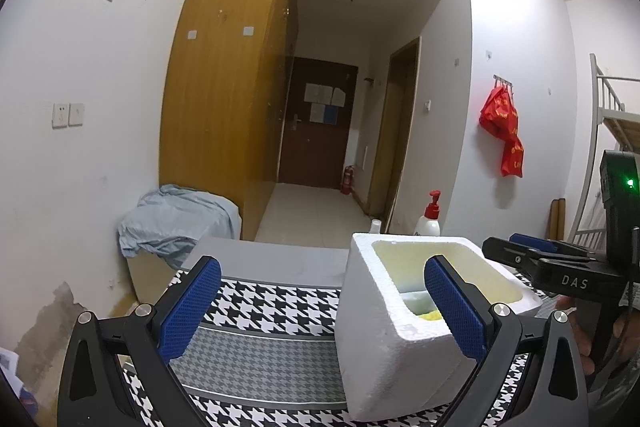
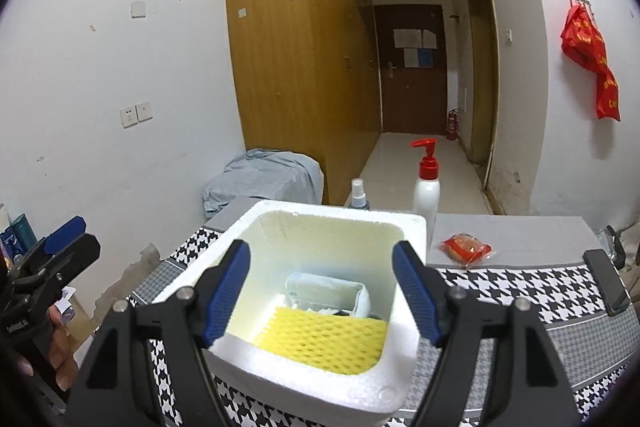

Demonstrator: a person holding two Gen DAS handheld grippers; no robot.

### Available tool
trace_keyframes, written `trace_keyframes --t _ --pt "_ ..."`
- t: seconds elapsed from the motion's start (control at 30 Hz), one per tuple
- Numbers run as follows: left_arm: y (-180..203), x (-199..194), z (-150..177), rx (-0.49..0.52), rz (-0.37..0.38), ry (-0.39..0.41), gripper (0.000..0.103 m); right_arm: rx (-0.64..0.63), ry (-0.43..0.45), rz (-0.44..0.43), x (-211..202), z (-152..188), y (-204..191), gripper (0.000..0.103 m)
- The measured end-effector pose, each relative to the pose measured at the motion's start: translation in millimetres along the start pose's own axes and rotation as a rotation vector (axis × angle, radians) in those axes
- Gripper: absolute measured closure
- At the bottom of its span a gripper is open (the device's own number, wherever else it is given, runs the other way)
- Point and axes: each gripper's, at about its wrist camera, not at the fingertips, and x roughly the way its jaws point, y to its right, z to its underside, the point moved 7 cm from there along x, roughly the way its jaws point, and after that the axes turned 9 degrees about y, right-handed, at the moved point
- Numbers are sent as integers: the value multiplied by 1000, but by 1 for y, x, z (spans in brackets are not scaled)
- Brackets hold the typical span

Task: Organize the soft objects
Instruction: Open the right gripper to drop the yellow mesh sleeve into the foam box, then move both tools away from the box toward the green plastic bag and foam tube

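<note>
Hovering our right gripper (image 2: pixel 322 291), jaws wide and empty, over the foam box (image 2: pixel 412 227) holding the yellow sponge (image 2: pixel 320 343), we should next fetch the red packet (image 2: pixel 466 247) on the table (image 2: pixel 520 239). Our left gripper (image 1: pixel 322 307) is also spread and empty; approach the packet low, 1 finger each side.

A bench (image 2: pixel 520 239) draped in a houndstooth cloth (image 2: pixel 516 287) carries a white pump bottle with a red pump (image 2: pixel 426 183) and a small spray bottle (image 2: pixel 359 195) at its far edge. Behind stand a tall wooden wardrobe (image 2: pixel 296 59), a crumpled pale-blue sheet (image 2: pixel 260 179), a dark door (image 2: pixel 412 75) with a fire extinguisher (image 2: pixel 452 125) beside it, and red bags (image 2: pixel 592 59) hanging on a wall hook.
</note>
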Motion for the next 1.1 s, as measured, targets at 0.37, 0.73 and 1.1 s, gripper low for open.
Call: trace_keyframes --t 0.37,0.73,1.1 --pt "4 -4 -2 -31 10 1 1 -39 17 25 -35 -13 -11 21" --pt "30 -20 -5 -17 34 2 1 -43 46 31 -61 -10 -4 12" --pt "73 -31 -10 18 112 13 1 -8 71 94 -89 -6 26 11"
